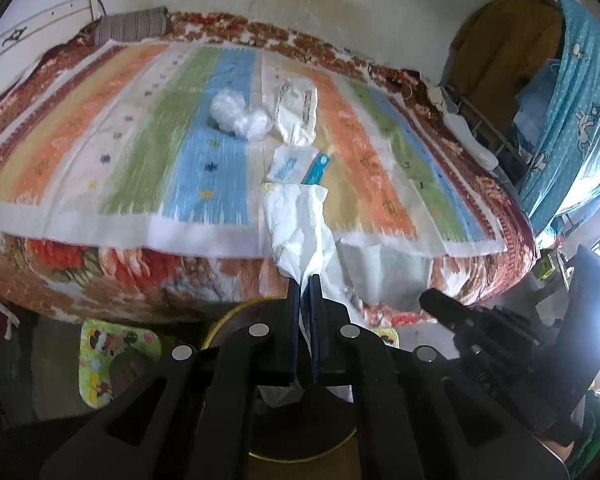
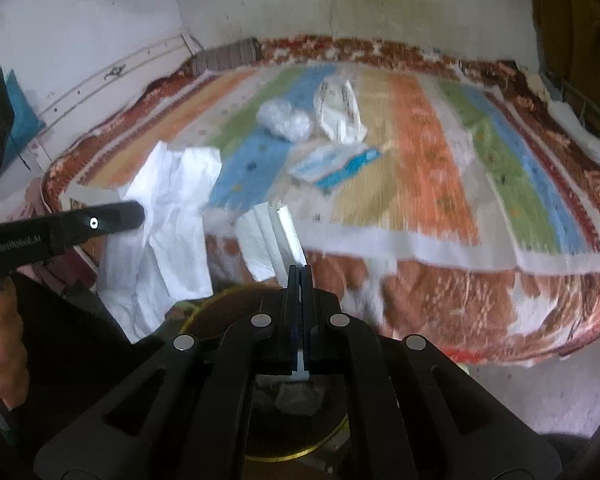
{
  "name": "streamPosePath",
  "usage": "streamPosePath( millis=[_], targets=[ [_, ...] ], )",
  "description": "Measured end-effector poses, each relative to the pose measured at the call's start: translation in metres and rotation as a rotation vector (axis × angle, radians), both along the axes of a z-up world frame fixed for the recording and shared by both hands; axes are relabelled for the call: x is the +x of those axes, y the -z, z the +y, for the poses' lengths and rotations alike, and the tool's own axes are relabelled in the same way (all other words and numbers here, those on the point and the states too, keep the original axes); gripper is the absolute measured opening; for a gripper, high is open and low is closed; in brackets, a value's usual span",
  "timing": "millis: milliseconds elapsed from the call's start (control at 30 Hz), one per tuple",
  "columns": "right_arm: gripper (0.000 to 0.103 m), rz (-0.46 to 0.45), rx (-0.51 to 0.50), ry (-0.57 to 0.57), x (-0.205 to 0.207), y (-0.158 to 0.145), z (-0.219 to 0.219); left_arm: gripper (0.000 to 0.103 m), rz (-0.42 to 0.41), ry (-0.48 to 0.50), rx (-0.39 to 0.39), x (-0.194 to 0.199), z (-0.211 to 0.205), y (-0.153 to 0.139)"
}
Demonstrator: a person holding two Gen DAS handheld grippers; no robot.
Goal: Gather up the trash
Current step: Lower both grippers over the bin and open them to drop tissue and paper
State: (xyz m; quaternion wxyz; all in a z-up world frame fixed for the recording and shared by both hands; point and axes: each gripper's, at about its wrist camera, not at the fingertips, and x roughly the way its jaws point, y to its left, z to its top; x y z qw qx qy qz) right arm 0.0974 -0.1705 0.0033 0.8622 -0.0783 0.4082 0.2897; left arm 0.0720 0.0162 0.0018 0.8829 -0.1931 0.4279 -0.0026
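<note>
The left gripper (image 1: 305, 280) is pinching a crumpled white sheet (image 1: 296, 224) over the bin (image 1: 236, 312), the right gripper (image 2: 300, 270) a folded white paper (image 2: 270, 240); three wrappers (image 1: 296, 110) are lying farther on the bed (image 1: 100, 152).

Wrappers (image 1: 292, 112) and a plastic ball (image 1: 240, 114) crowd the bed's (image 1: 100, 128) middle; its left stripes lie open. A round bin (image 2: 228, 312) sits below the bed's edge.

Both grippers (image 1: 305, 280) (image 2: 300, 270) are black, with silver round rivets and dark blue jaws.
</note>
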Motion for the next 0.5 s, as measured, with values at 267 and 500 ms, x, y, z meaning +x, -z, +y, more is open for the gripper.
streamPosePath(
  millis=[267,500],
  targets=[
    [0.0,0.074,-0.068,0.021,-0.006,0.027,0.007,0.004,0.174,-0.006,-0.021,0.01,-0.013,0.044],
    [0.0,0.197,-0.077,0.052,0.004,0.053,0.005,0.004,0.253,0.007,-0.036,0.013,-0.019,0.059]
  ],
)
